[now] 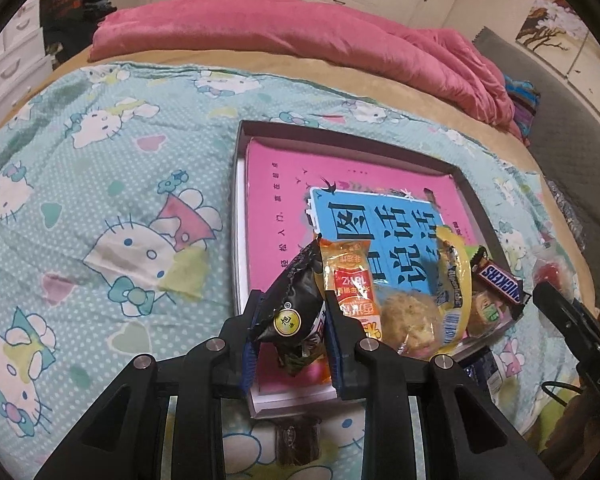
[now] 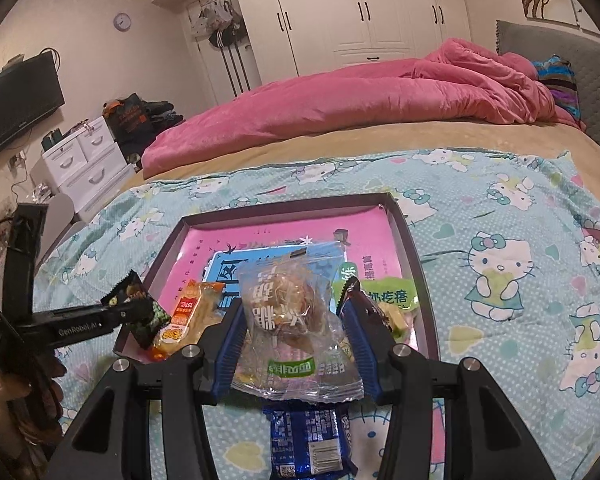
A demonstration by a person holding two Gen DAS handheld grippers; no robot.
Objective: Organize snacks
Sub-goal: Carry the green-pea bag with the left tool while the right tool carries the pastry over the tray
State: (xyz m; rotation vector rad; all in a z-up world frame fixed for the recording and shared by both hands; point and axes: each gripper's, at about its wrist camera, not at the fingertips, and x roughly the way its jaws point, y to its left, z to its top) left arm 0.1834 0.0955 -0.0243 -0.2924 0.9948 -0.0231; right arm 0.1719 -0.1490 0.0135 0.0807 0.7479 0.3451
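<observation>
A shallow dark box point(image 1: 456, 163) lined with a pink and blue book lies on the bed; it also shows in the right wrist view point(image 2: 404, 216). My left gripper point(image 1: 294, 300) is shut on a black snack packet point(image 1: 294, 304) held over the box's near corner; the packet also shows in the right wrist view point(image 2: 140, 308). My right gripper point(image 2: 294, 312) is shut on a clear-wrapped pastry point(image 2: 292, 312) over the box's near edge. In the box lie an orange packet point(image 1: 350, 280), a yellow-wrapped cake point(image 1: 416, 316) and a Snickers bar point(image 1: 500, 284).
A blue packet point(image 2: 312, 440) lies on the Hello Kitty sheet point(image 1: 100, 200) below the right gripper. A small brown packet point(image 1: 298, 444) lies below the left gripper. A pink quilt point(image 2: 360, 96) is bunched across the far bed. White drawers point(image 2: 84, 160) stand at left.
</observation>
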